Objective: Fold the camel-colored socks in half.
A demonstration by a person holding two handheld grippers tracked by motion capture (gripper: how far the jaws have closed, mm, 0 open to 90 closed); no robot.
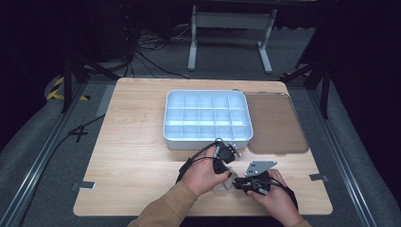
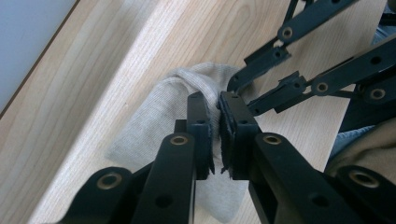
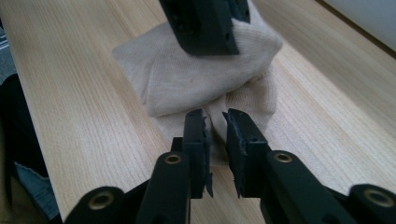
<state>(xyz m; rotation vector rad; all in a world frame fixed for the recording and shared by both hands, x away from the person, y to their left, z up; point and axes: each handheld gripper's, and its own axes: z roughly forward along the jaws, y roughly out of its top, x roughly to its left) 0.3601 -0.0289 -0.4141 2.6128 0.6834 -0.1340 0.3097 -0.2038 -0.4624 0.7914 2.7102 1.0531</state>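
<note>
A beige sock (image 2: 154, 121) lies bunched on the wooden table (image 1: 137, 156) near its front edge, between the person's hands. My left gripper (image 2: 215, 100) comes down on it from above, and its jaws are shut on a raised fold of the fabric. Seen from the right gripper view, the left gripper (image 3: 205, 23) sits on top of the sock (image 3: 187, 79). My right gripper (image 3: 215, 116) reaches in low from the side. Its jaws stand slightly apart, with a narrow fold of the sock between them and the pads not pressing on it. From above, the sock (image 1: 227, 183) is mostly hidden by the hands.
A white box with several compartments (image 1: 207, 138) stands just beyond the hands at mid-table. A brown translucent lid (image 1: 274, 123) lies flat to its right. Bare wood stretches to the left of the hands.
</note>
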